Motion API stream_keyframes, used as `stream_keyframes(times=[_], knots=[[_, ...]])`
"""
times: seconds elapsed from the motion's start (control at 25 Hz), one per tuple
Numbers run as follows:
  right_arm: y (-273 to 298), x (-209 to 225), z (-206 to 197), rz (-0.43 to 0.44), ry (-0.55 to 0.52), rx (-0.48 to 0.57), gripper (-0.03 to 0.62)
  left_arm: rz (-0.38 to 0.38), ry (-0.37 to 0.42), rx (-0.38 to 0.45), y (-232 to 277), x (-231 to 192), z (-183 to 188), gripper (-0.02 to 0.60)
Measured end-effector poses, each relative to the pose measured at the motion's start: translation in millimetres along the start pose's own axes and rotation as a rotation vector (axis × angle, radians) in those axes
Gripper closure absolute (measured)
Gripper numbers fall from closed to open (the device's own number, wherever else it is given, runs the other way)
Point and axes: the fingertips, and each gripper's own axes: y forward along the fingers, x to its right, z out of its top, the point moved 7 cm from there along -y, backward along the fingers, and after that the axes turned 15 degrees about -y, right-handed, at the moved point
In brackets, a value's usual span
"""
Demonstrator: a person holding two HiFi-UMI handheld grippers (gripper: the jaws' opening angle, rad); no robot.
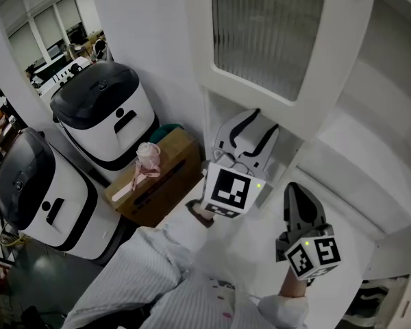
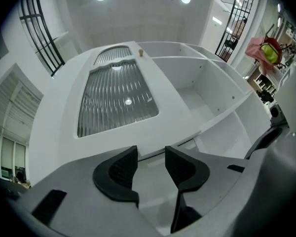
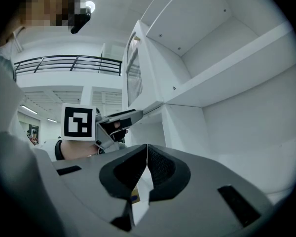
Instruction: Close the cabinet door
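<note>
The white cabinet door with a ribbed glass pane stands swung out from the open cabinet. My left gripper sits at the door's lower edge. In the left gripper view it is open, and the door's edge runs just past the tips, with no pad pressing on it. The right gripper view shows the door edge-on, with the left gripper reaching to its lower corner. My right gripper hangs to the right in front of the shelves, shut with nothing in it.
Two white machines with black lids stand to the left. A cardboard box with a pink cup on it sits between them and the cabinet. White shelves fill the right side.
</note>
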Motion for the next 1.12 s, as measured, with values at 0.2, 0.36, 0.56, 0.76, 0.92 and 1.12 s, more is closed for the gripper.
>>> stream_keyframes(times=[0.2,0.36,0.56,0.76,0.92,1.12], knots=[[-0.6,-8.4,5.2,0.013,-0.014,0.002,0.580,-0.035,-0.086,0.003,-4.1,-3.5,3.0,0.405],[-1.5,-13.0,11.5,0.017,-0.031,0.003,0.580,-0.063,-0.108,0.001,-14.5,-2.6,8.3,0.413],[-3.0,-26.9,18.2,0.025,-0.044,0.010,0.580,-0.100,-0.158,-0.017,-44.6,-1.6,12.8,0.423],[-9.3,-49.6,16.9,0.053,-0.052,0.004,0.580,-0.121,-0.210,-0.053,-87.1,4.5,5.7,0.439],[-16.1,-70.5,12.0,0.085,-0.044,0.009,0.580,-0.126,-0.260,-0.099,-116.3,9.2,-9.9,0.474],[-16.5,-91.9,3.0,0.116,-0.036,-0.008,0.580,-0.114,-0.305,-0.164,-143.6,13.4,-32.8,0.492]])
